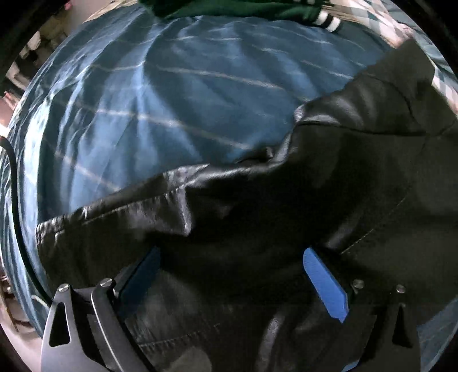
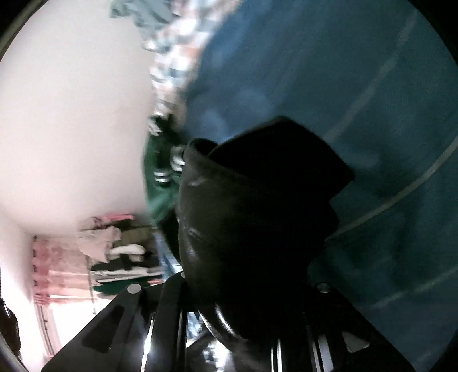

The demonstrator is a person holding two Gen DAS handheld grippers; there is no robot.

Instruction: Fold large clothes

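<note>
Lying between the spread left claw (image 1: 234,257) fingers, black jacket (image 1: 257,206).

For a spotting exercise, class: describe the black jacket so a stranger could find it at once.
Start at the bed's blue sheet with thin pale lines. On its near side lies the jacket, partly under the left claw. It is shiny, leather-like and black, unlike the green garment with white-striped cuffs at the far edge.

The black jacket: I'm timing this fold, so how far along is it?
Early. Done: the black leather jacket is on the blue bedspread, still rumpled. In hand: the right gripper appears shut on a fold of it, fingertips hidden; the left gripper is open over it. Left: no neat fold shows, and the green garment lies beyond.
</note>
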